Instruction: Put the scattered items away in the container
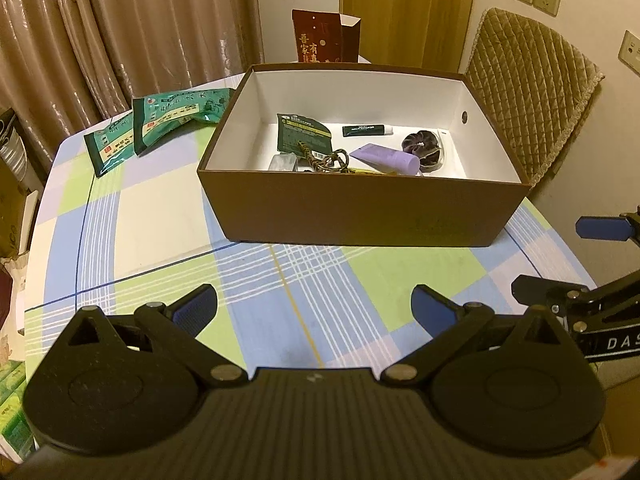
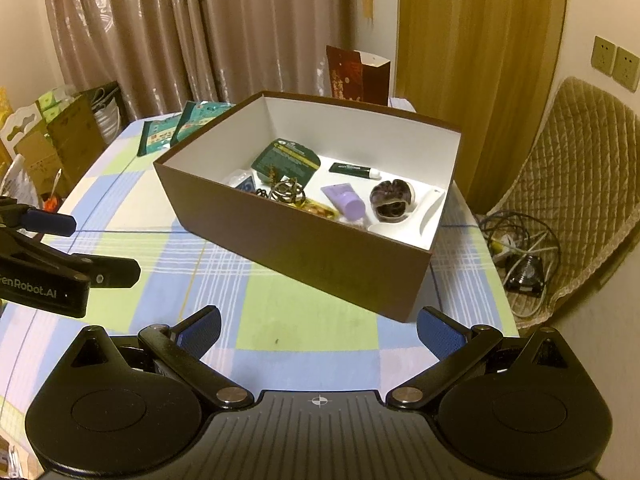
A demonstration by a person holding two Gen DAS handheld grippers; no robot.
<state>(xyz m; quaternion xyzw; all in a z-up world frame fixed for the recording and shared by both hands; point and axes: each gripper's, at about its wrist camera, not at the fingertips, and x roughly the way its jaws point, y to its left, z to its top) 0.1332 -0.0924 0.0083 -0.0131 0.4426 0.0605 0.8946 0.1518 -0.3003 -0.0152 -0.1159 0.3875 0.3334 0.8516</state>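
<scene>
Both grippers hang empty over the checked tablecloth (image 1: 152, 216), left gripper (image 1: 314, 308) and right gripper (image 2: 318, 330) each with fingers spread wide. Two green packets (image 1: 160, 128) remain outside, lying side by side ahead and to the left of the left gripper, which is nearer; their long axes run toward it, and one end lies just beside the left wall of the brown box (image 1: 360, 212). The box, already holding a purple tube (image 1: 386, 158) and scrunchie (image 1: 422, 146), stands between the right gripper and the packets; the left gripper's path looks clear.
</scene>
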